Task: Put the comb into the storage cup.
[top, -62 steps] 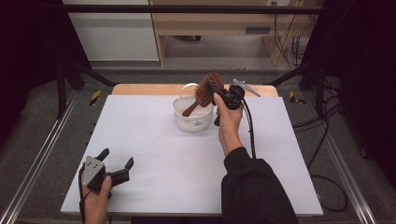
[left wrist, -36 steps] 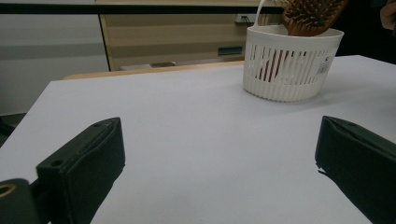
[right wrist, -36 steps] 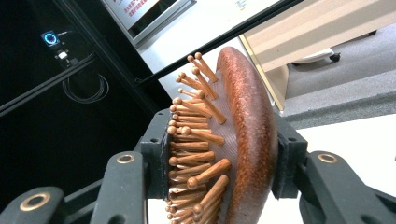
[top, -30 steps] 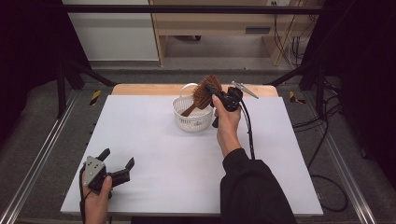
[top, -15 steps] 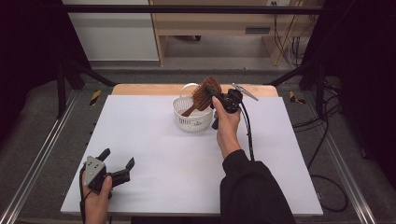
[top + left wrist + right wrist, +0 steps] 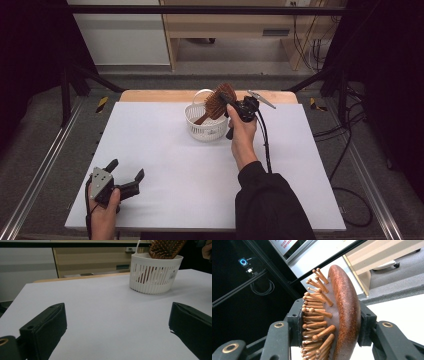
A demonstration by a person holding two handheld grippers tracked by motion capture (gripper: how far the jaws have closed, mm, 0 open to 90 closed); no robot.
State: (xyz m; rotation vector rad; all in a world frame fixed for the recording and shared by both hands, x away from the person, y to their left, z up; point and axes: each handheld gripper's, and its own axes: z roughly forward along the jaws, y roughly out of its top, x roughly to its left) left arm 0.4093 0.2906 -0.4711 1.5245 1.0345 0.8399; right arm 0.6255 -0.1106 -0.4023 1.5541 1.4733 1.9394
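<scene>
While the right gripper (image 6: 234, 106) is held above the far middle of the white tabletop (image 6: 175, 165), its jaws are clamped on the head of a wooden hairbrush (image 6: 218, 102). In the right gripper view one pad presses on the bristle pins and the other on the rounded brown back of the brush head (image 6: 342, 315). From the high view the brush sits tilted over the white slatted basket (image 6: 205, 127), handle end pointing down into it and head raised above the rim on the side of the right hand (image 6: 242, 132). Whether the handle touches the basket floor cannot be told. The left gripper view shows the brush head sticking out over the basket rim (image 6: 156, 258), with brown visible through the slats.

The left gripper (image 6: 125, 177) is at the near left corner of the tabletop, jaws spread wide with nothing between them, well apart from the basket.
</scene>
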